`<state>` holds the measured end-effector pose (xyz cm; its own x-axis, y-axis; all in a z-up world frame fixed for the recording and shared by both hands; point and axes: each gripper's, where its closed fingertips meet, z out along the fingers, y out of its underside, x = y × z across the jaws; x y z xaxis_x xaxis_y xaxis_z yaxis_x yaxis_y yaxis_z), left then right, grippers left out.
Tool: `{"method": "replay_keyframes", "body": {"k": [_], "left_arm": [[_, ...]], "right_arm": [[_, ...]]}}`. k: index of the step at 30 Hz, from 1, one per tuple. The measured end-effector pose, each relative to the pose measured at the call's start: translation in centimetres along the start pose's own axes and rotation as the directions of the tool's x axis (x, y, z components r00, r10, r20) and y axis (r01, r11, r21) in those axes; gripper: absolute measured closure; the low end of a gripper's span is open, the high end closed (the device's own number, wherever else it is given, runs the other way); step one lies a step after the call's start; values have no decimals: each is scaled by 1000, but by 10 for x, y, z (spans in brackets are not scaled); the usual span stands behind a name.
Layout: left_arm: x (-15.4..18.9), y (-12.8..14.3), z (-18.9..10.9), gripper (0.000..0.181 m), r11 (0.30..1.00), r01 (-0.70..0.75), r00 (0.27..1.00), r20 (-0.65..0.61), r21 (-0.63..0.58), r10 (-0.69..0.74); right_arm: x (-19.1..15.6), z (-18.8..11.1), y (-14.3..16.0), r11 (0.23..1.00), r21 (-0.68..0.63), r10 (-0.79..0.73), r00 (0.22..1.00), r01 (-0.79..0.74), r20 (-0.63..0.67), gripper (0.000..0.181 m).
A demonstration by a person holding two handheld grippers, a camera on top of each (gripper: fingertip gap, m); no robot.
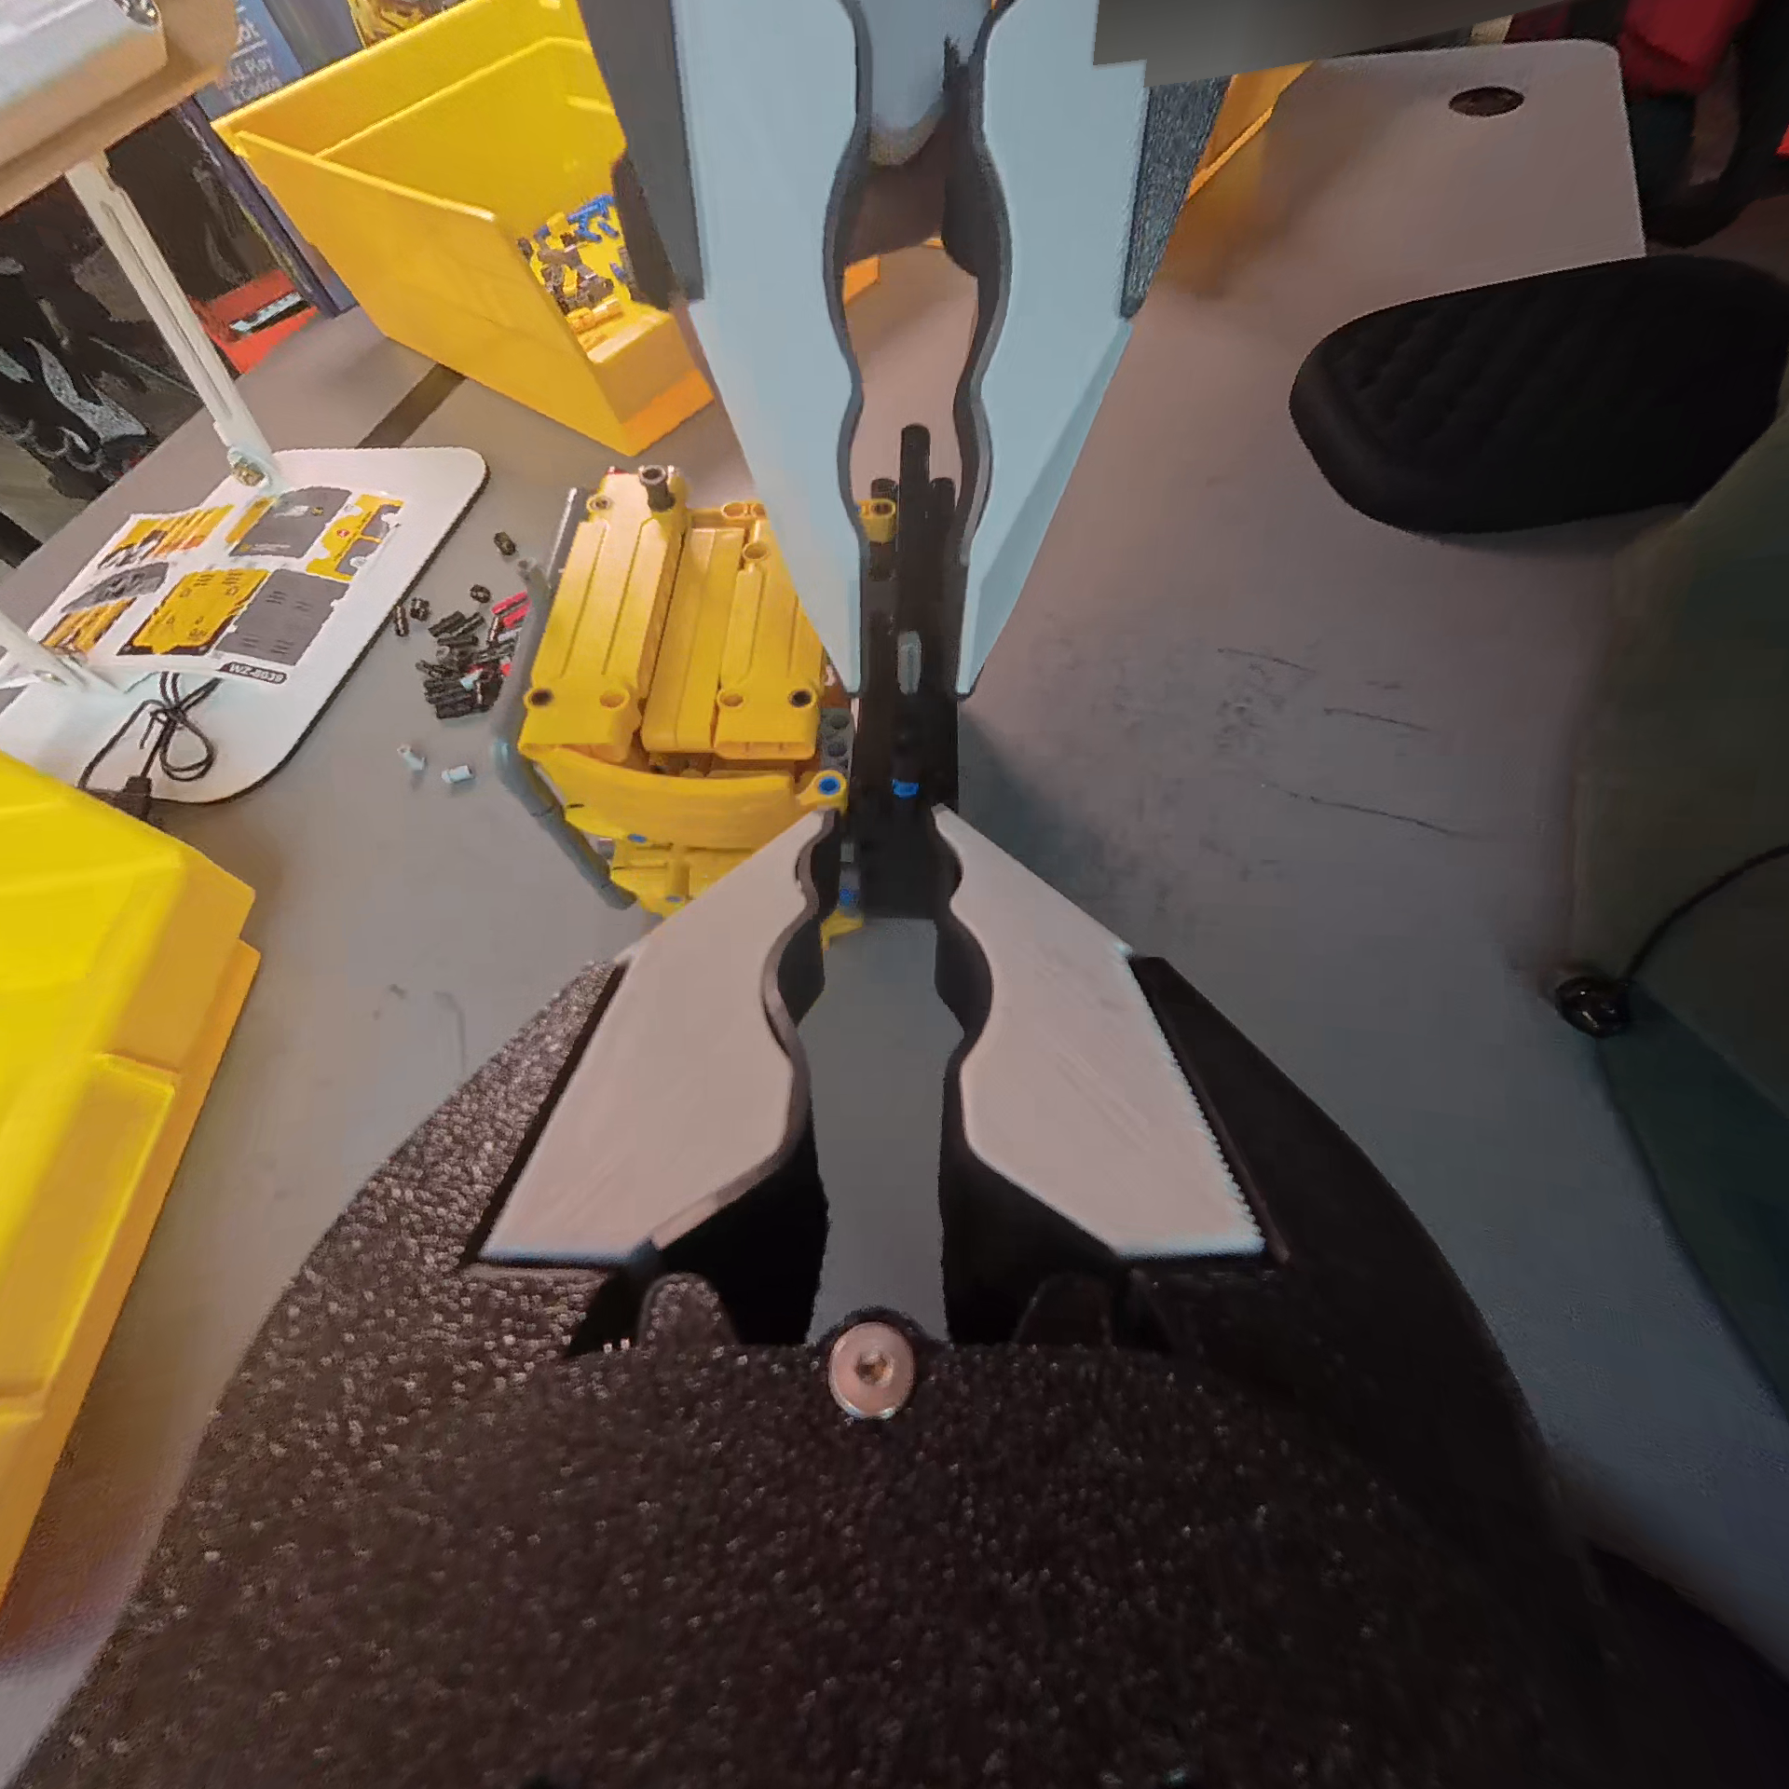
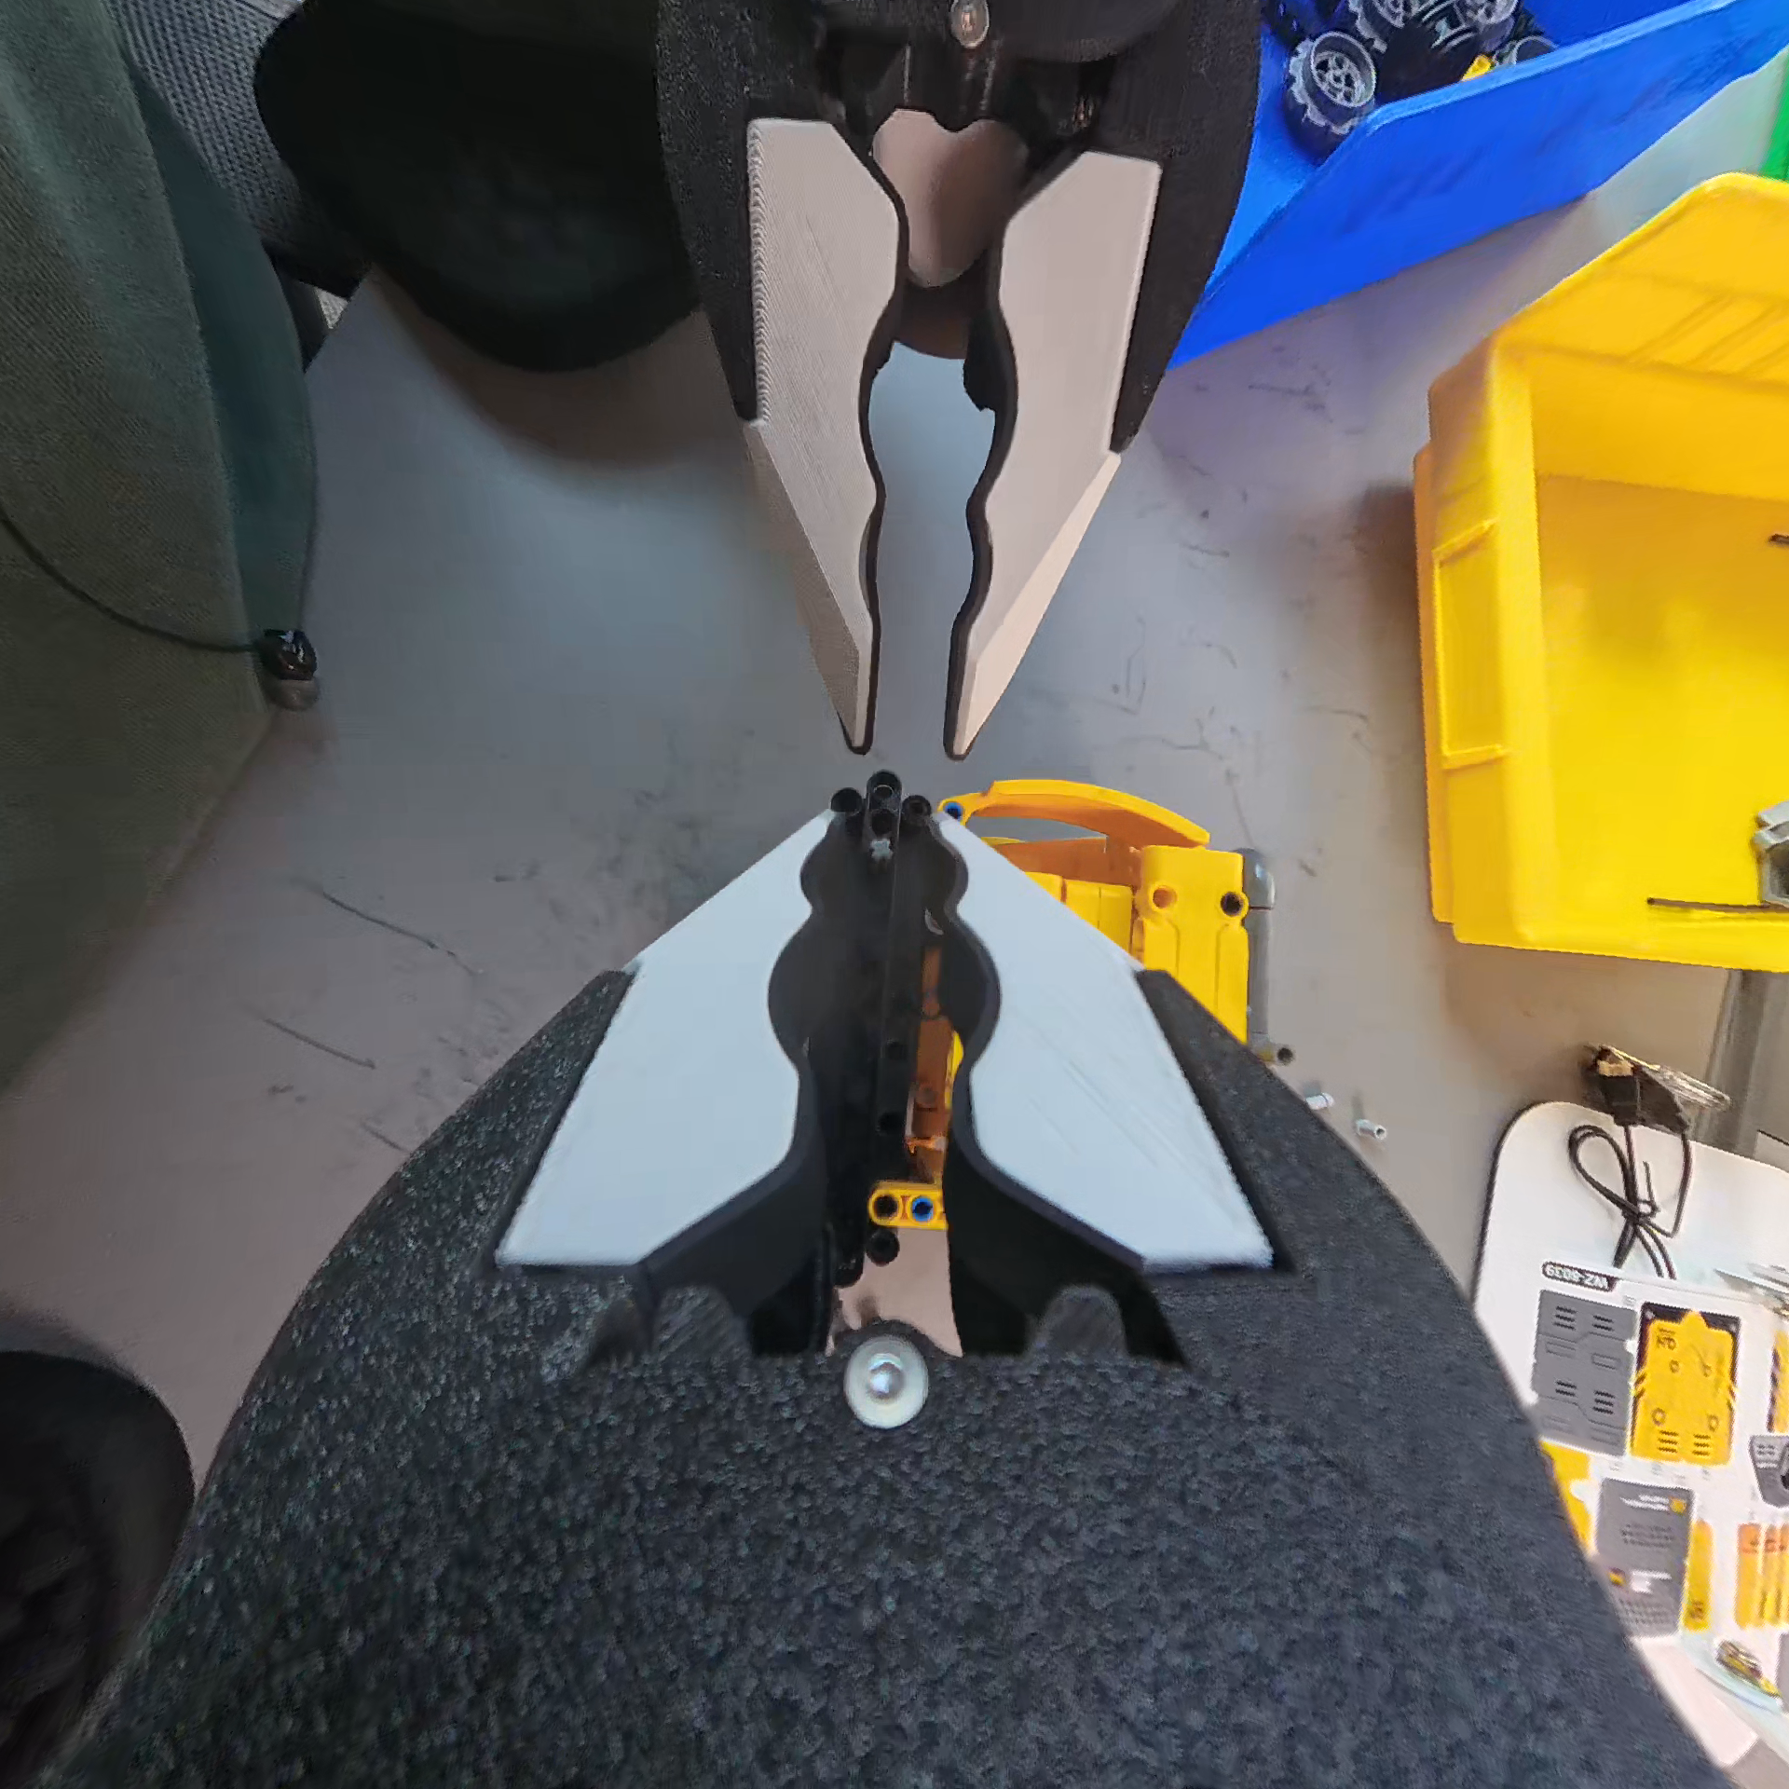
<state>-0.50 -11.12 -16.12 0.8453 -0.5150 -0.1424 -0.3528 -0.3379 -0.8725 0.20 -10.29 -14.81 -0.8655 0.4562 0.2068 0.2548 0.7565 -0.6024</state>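
A yellow brick model (image 1: pixel 678 629) stands on the grey table (image 1: pixel 1258 774), with a black beam frame (image 1: pixel 910 755) on its right side. My right gripper (image 2: pixel 886 821) is shut on the black beam frame (image 2: pixel 881 803), whose hollow ends stick out just past the fingertips. In the left wrist view, the right gripper (image 1: pixel 910 692) comes down from the top and straddles the frame. My left gripper (image 1: pixel 883 815) is open, its tips just short of the frame's end. In the right wrist view, the left gripper (image 2: pixel 907 750) faces the frame's end with a gap and holds nothing. The yellow model (image 2: pixel 1181 910) lies right of my fingers.
Yellow bins stand at the back left (image 1: pixel 436 194), near left (image 1: pixel 87 968) and right (image 2: pixel 1597 629). A blue bin (image 2: pixel 1452 145) holds wheels. A picture sheet (image 1: pixel 223 571) lies on a white board, next to loose black pins (image 1: pixel 460 649). A black chair armrest (image 1: pixel 1549 387) overhangs the table edge. The tips of both grippers are at nearly the same place.
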Motion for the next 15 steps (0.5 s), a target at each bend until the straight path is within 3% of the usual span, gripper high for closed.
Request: {"method": "replay_keyframes", "body": {"k": [10, 15], "left_arm": [[4, 8, 14, 175, 999, 32, 999, -9, 8, -32], [5, 9, 16, 175, 999, 35, 999, -17, 18, -35]], "right_arm": [[-1, 14, 4, 991, -135, 7, 1000, -3, 27, 174], [-2, 15, 5, 989, -142, 39, 998, -31, 55, 175]]}}
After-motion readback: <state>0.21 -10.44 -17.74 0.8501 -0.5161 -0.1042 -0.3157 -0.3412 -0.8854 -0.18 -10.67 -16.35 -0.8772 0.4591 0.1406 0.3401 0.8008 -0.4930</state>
